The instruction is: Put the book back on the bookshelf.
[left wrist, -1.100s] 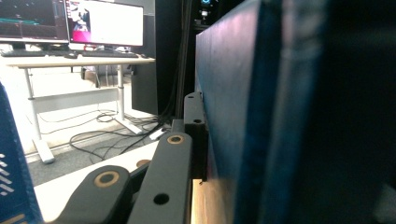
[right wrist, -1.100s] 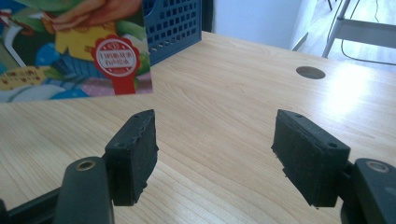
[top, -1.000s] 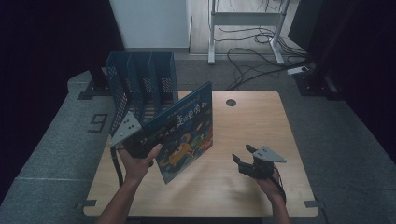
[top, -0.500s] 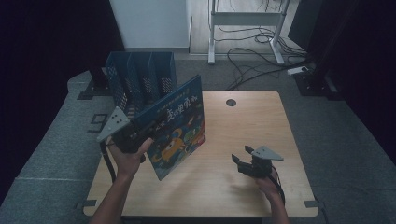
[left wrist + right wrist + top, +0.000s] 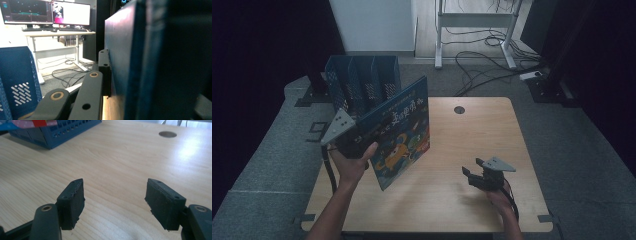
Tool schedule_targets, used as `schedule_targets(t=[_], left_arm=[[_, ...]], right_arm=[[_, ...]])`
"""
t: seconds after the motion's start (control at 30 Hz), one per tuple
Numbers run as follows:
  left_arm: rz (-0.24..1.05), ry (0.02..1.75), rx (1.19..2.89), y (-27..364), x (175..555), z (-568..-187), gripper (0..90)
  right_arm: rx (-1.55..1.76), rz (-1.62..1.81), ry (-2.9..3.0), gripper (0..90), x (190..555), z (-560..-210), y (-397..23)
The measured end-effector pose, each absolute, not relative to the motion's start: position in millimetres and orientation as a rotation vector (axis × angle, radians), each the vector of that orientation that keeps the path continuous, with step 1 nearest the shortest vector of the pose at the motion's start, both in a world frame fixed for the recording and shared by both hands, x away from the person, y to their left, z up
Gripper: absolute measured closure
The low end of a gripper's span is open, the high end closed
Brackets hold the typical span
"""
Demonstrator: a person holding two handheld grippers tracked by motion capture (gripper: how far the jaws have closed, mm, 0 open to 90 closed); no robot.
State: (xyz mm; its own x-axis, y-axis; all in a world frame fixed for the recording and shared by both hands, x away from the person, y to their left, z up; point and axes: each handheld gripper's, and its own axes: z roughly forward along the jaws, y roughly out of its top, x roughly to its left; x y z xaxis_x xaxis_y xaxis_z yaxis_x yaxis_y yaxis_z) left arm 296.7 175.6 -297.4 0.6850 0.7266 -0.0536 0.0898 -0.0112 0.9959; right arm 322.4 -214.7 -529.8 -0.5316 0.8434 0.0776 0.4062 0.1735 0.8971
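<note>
A blue picture book with a cartoon cover is held up off the table, tilted, in front of the blue file rack. My left gripper is shut on the book's lower left edge. In the left gripper view the book fills the right side, with one pad pressed flat against its cover. My right gripper hovers low over the table's right front. Its jaws stand open with nothing but bare wood between them.
The wooden table has a round cable hole near its far edge. The rack's corner stands at the table's far left. Beyond the table are a desk frame and cables on the floor.
The left hand has swung the book slightly left toward the rack and stood it more upright. The right gripper has sunk a little toward the tabletop, jaws still apart.
</note>
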Motion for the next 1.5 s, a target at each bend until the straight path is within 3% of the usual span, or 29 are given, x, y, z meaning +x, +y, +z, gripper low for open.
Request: schedule_targets(t=[1.5], left_arm=[[0.705, 0.813, 1.431, 235.9, 304.1, -276.7, 81.9]], right_arm=[[1.233, 1.111, 2.113, 31.0, 327.4, -551.3, -203.7]])
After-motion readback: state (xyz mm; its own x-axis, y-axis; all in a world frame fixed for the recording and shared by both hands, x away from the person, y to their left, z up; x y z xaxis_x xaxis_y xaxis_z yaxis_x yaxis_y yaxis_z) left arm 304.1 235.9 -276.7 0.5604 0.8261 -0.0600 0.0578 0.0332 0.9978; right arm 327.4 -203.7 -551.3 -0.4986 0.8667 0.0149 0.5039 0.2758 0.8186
